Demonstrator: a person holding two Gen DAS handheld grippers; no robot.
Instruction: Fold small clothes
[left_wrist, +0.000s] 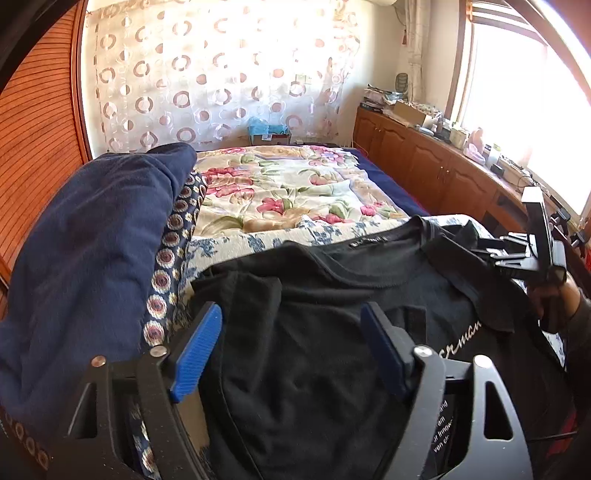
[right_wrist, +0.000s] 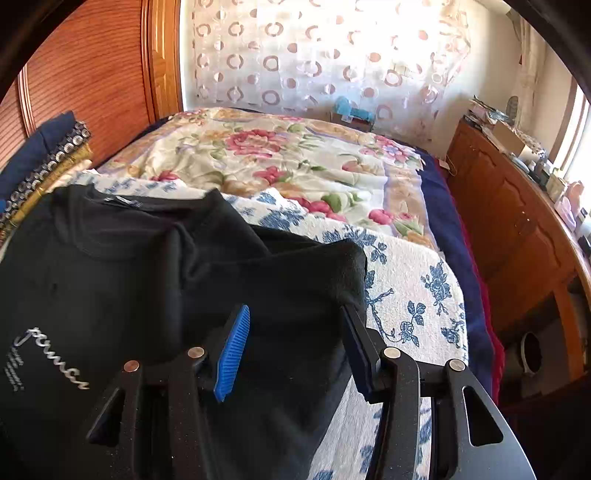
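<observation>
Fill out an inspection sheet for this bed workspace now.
Surface: bed under a blue-flowered white cover, floral quilt behind.
Job's things: black T-shirt spread out, sleeves folded inward.
Clutter: stacked folded clothes beside the shirt.
Grippers: left gripper and right gripper both open over the shirt, gripping nothing.
Cables: nothing seen.
Surroundings: patterned curtain, cluttered wooden cabinet, bright window.

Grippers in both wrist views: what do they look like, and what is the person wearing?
Both the left gripper and the right gripper have black linkage arms joined by silver rivets and ribbed blue finger pads. The left gripper carries a black label with white print. In the left wrist view, the right gripper appears as black ribbed fingers, held by a hand in a dark sleeve.
</observation>
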